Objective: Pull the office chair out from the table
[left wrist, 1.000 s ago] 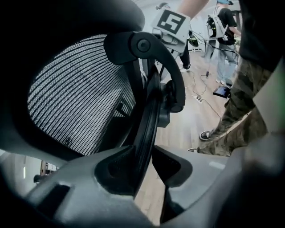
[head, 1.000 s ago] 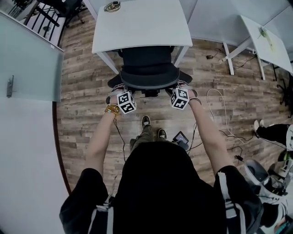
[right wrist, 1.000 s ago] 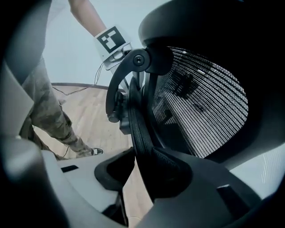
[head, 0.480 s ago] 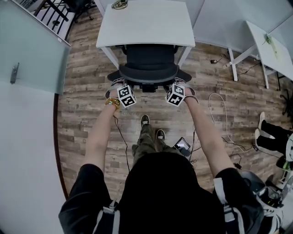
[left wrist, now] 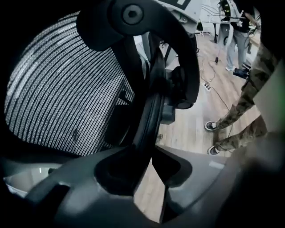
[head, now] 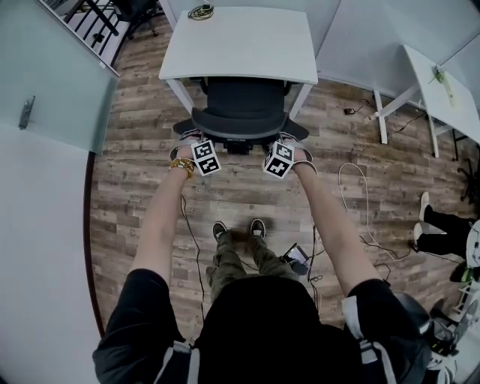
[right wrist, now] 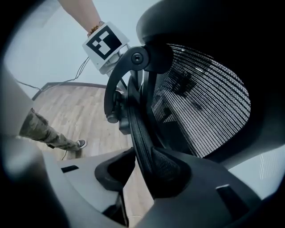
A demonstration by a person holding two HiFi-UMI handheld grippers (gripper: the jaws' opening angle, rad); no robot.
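A black mesh-backed office chair (head: 241, 101) stands tucked under the front edge of the white table (head: 238, 41). My left gripper (head: 195, 141) is at the backrest's left edge and my right gripper (head: 290, 142) at its right edge. In the left gripper view the backrest's black rim (left wrist: 149, 111) runs between the jaws of the left gripper (left wrist: 149, 164), which are closing on it. In the right gripper view the backrest's rim (right wrist: 140, 129) likewise lies pinched in the closing right gripper (right wrist: 138, 171), with the backrest's mesh (right wrist: 200, 98) to its right.
A coil of cable (head: 199, 11) lies on the table's far edge. Cables (head: 360, 195) and a small device (head: 298, 257) lie on the wood floor by my feet (head: 220, 229). A second white table (head: 442, 71) and another person's legs (head: 431, 225) are at the right, a glass partition (head: 52, 82) at the left.
My feet have stepped back from the chair. Both grippers stay on the backrest's edges, and the right marker cube has drawn slightly inward.
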